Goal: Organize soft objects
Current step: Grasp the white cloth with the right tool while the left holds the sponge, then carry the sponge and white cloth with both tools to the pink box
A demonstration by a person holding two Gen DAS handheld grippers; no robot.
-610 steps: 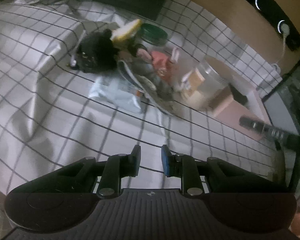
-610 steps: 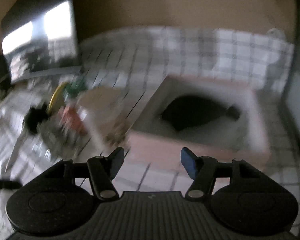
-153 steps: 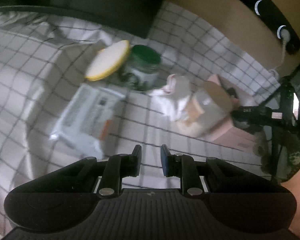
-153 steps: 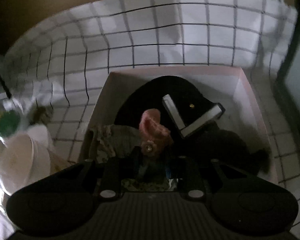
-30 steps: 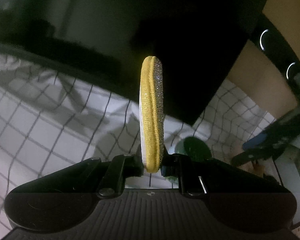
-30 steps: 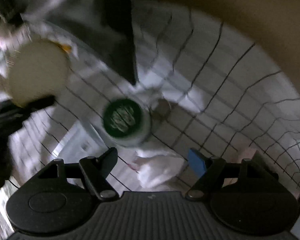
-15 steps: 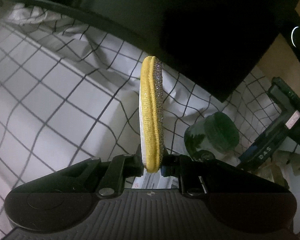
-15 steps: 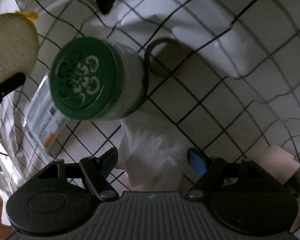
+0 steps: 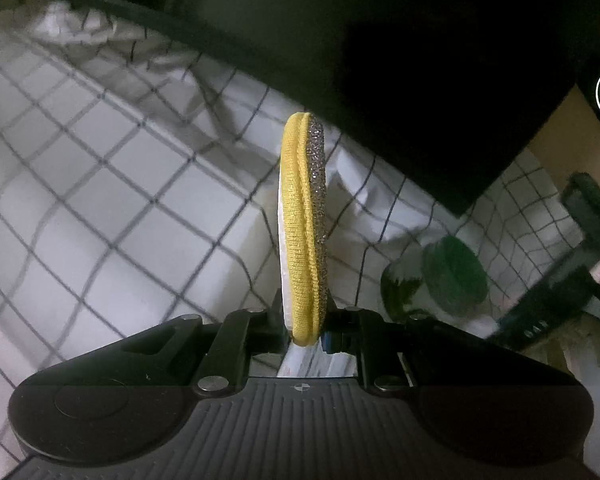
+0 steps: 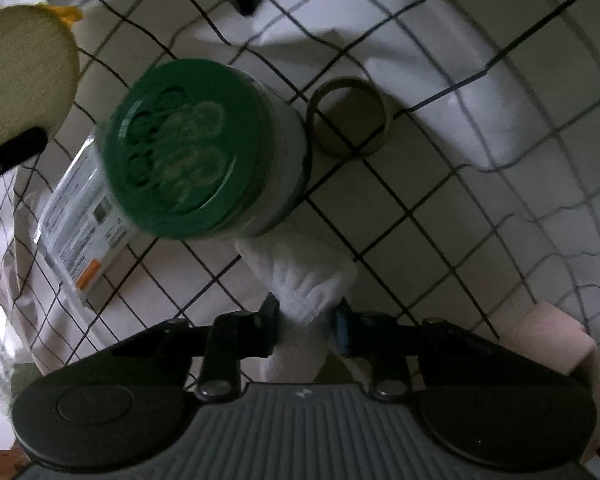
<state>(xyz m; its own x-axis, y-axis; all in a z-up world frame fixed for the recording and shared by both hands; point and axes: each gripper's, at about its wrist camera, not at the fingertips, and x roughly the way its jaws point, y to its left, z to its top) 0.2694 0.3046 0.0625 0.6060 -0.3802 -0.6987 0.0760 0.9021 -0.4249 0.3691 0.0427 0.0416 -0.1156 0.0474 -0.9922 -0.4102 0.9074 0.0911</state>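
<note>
White cloth with a black grid (image 9: 100, 200) covers the surface, and it is bumpy and wrinkled in places. Behind it, in the left wrist view, stands a big dark block (image 9: 440, 60).

The left gripper (image 9: 305, 330) is closed on a round yellow sponge pad (image 9: 302, 232). The pad stands on its edge between the two fingers, up off the cloth. It has a yellow rim, a sparkly gray side and a white side. From the right wrist view the same pad (image 10: 22, 80) shows its flat, pale face at the far left, with one dark finger (image 10: 12, 152) of the left gripper across its lower edge.

The right gripper (image 10: 306, 320) points down at the cloth. Its jaws have just been closing, and a white fluffy towel (image 10: 308, 280) is squeezed between them now. The towel lies on the cloth, right beside a jar with a green lid (image 10: 196, 148), and looks like it touches the jar.

A flat plastic packet with printing (image 10: 80, 224) lies on the cloth, partly under the jar. A small ring of tape (image 10: 350, 116) lies just beside the jar on the other side. A corner of a pink box (image 10: 548, 336) shows at the lower right.
</note>
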